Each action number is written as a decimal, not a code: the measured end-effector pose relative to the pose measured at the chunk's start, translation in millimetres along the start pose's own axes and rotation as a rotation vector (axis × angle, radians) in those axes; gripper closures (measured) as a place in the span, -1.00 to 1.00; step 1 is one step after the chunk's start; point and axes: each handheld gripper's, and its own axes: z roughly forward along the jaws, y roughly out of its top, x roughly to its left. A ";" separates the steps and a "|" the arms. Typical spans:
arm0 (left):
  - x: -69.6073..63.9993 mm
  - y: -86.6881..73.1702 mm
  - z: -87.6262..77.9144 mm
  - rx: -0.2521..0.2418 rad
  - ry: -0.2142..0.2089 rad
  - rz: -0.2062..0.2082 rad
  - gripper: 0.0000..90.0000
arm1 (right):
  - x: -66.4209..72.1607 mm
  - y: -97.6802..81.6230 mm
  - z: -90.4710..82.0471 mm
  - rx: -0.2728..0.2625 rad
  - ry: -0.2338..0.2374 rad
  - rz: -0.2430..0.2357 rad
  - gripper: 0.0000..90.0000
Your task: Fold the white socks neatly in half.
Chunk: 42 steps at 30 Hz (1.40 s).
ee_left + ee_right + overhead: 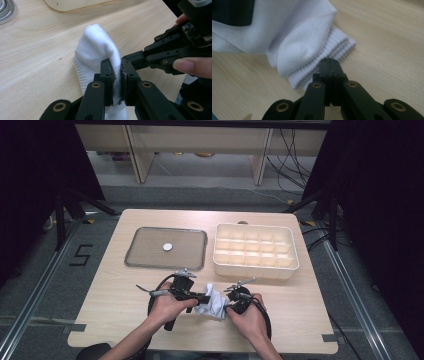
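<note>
A white sock lies bunched on the wooden table near its front edge, between my two hands. My left gripper comes at it from the left. In the left gripper view its jaws are shut on a fold of the sock, with fabric pinched between the pads. My right gripper reaches in from the right. In the right gripper view its jaws are pressed together at the sock's ribbed cuff, and I see no fabric between them. The sock's smooth part folds over the cuff.
A grey tray with a small white disc sits at the back left of the table. A cream box with several compartments stands at the back right. Bare wood lies left and right of my hands.
</note>
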 end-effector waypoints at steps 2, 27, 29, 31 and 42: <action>-0.6 -0.1 0.5 -0.005 0.009 0.002 0.81 | 0.2 -0.1 2.6 0.001 -0.028 -0.017 1.00; -4.4 -0.3 5.5 0.019 0.009 0.028 0.81 | 7.7 2.4 6.3 -0.007 -0.012 -0.035 1.00; -5.1 -0.5 5.9 0.017 0.016 0.030 0.81 | 8.3 2.4 5.0 -0.005 -0.002 -0.036 1.00; -5.1 -0.4 6.3 0.022 0.012 0.035 0.81 | 8.5 2.5 5.2 -0.005 0.003 -0.039 1.00; -7.8 0.0 8.4 0.025 0.017 0.043 0.81 | 12.2 2.9 6.2 0.001 0.002 -0.028 1.00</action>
